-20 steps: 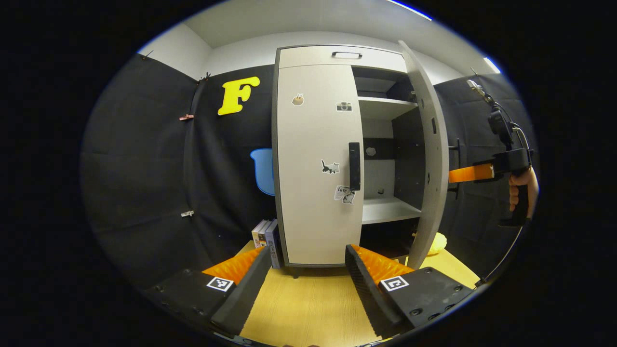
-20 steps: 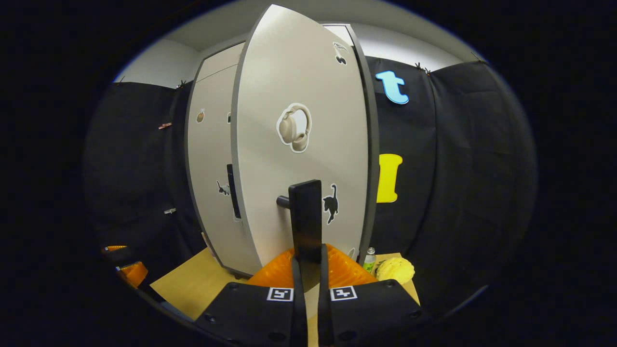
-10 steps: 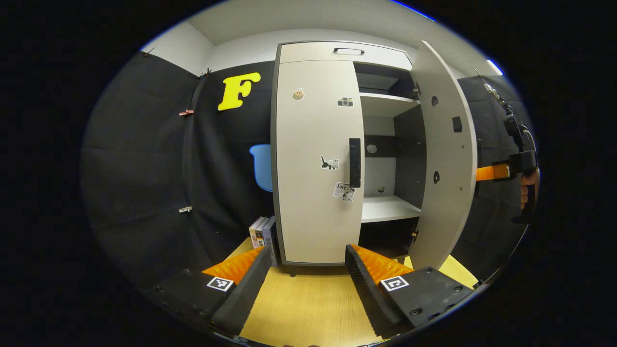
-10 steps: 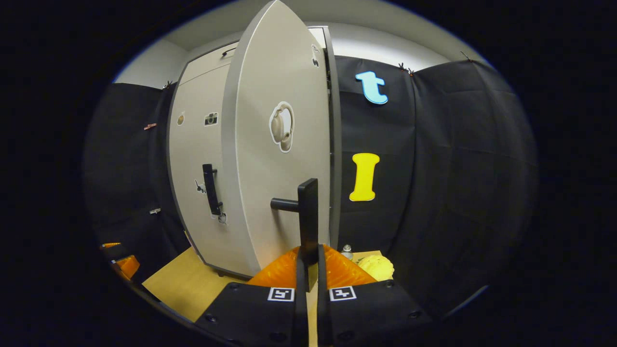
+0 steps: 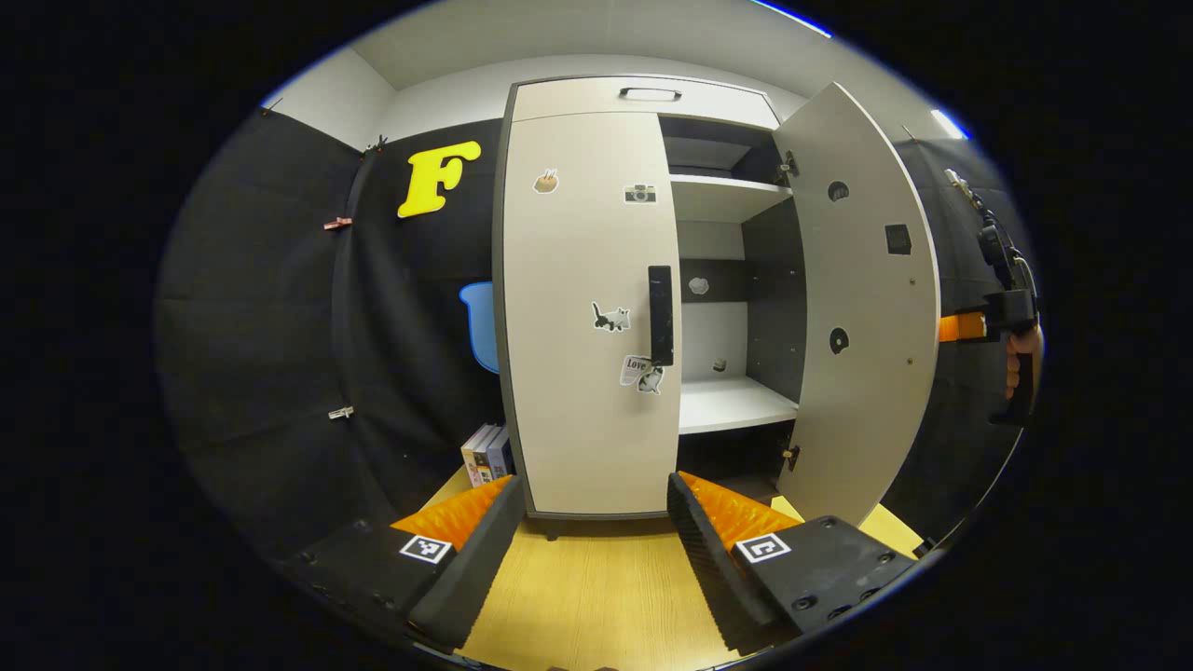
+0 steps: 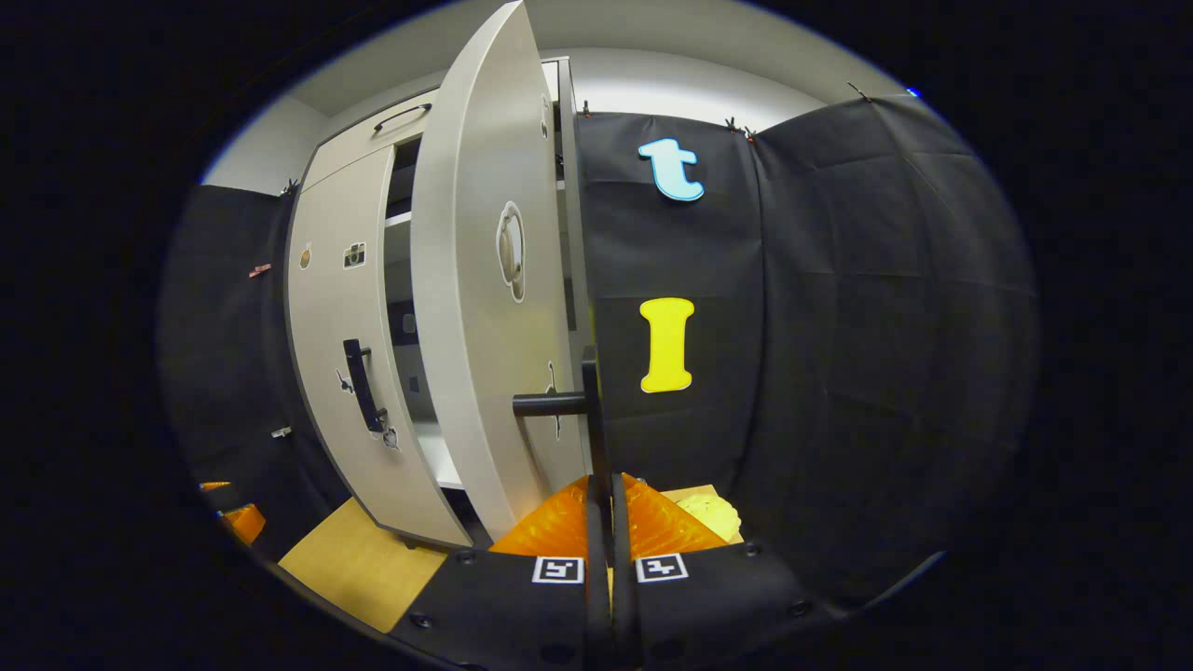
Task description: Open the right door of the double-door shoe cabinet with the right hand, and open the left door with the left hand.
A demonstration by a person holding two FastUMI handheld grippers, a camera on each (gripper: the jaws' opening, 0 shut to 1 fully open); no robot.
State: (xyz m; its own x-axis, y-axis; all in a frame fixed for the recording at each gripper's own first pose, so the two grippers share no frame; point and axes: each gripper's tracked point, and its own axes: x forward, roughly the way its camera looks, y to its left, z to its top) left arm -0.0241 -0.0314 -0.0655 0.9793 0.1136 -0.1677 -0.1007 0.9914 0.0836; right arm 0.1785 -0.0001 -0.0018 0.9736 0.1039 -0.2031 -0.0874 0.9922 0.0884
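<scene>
shoe cabinet on table against far wall, left door closed, right door swung out right, shelves inside, books left of cabinet

Shoe cabinet: tall, pale grey, double-door, upright on a wooden counter. Left door: shut, black vertical handle at its inner edge, small stickers on its face. Right door: swung wide open, its black handle on the outer face. White shelves exposed inside.
</scene>
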